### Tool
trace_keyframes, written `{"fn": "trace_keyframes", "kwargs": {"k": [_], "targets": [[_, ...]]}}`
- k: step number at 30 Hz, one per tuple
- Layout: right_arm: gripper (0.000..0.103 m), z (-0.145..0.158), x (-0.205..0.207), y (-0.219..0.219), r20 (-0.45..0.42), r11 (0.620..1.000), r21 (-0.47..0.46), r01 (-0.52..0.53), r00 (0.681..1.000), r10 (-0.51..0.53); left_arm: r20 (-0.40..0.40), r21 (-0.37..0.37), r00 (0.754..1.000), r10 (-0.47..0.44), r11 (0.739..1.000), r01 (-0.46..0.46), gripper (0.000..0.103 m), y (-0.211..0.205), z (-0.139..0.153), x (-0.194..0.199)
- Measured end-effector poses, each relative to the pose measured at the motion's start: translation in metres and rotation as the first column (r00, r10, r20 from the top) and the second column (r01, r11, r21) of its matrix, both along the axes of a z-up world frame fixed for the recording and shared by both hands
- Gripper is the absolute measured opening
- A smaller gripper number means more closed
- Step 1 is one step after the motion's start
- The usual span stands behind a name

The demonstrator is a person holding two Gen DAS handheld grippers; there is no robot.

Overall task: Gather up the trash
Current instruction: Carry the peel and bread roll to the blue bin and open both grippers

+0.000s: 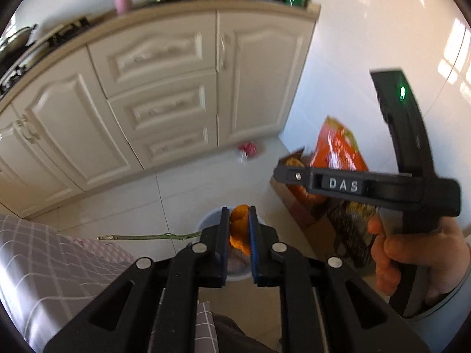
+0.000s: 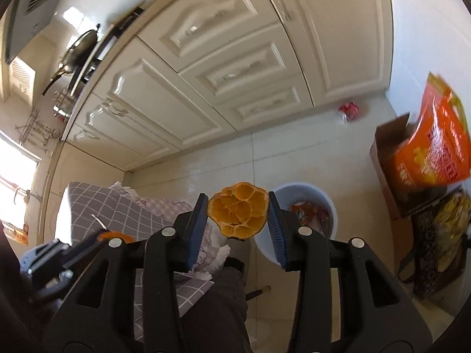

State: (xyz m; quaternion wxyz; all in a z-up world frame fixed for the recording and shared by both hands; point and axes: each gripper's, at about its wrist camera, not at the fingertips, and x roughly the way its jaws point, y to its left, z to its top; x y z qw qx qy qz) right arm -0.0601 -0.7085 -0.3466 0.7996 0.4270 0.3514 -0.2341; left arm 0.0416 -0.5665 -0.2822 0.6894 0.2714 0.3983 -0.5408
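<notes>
Holding orange peel in both tongs, my left gripper above the white bin, my right gripper left of the bin, farther off.

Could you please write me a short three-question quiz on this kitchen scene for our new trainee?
1. True or false: both grippers hold orange peel.
2. What lies below the left gripper? A) bin B) pan C) drawer
3. Fill in: a red wrapper lies on the floor by the ____.

Key:
1. True. The left gripper clamps a peel piece; the right gripper clamps a peel half.
2. A, the white bin.
3. Cabinet: the wrapper lies at the cabinet foot.
</notes>
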Motion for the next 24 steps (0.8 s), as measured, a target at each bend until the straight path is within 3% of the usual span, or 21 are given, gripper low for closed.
{"fn": "trace_keyframes", "kwargs": {"k": [9,10,12,13,14,16,19,24], "targets": [[0.044,-0.041,0.014,-0.018,-0.021,0.993,0.114,0.025,1.0,-0.023,-0.028,0.138,0.997,-0.066,0.988,0.069,0.012,-0.042,-0.049,0.004],[0.06,-0.044,0.014,-0.019,-0.022,0.992,0.123,0.032,0.999,-0.03,-0.026,0.15,0.998,-0.065,0.986,0.068,0.016,-0.045,-0.053,0.007],[0.075,-0.049,0.012,-0.022,-0.026,0.989,0.133,0.063,0.998,-0.06,-0.03,0.17,0.998,-0.056,0.984,0.06,0.042,-0.048,-0.057,0.011],[0.077,-0.051,0.01,-0.022,-0.03,0.988,0.138,0.071,0.997,-0.067,-0.017,0.17,0.999,-0.041,0.985,0.044,0.063,-0.045,-0.056,0.012],[0.079,-0.052,0.01,-0.023,-0.031,0.987,0.142,0.074,0.997,-0.071,-0.004,0.16,1.0,-0.029,0.987,0.029,0.073,-0.044,-0.055,0.014],[0.088,-0.051,0.008,-0.022,-0.033,0.987,0.133,0.085,0.996,-0.082,0.013,0.145,1.0,-0.007,0.989,0.005,0.077,-0.041,-0.05,0.019],[0.092,-0.046,0.007,-0.02,-0.036,0.988,0.12,0.095,0.995,-0.091,0.041,0.138,0.999,0.016,0.99,-0.022,0.083,-0.037,-0.045,0.024],[0.093,-0.036,0.006,-0.015,-0.031,0.991,0.096,0.09,0.996,-0.088,0.066,0.101,0.997,0.051,0.993,-0.058,0.086,-0.026,-0.03,0.029]]}}
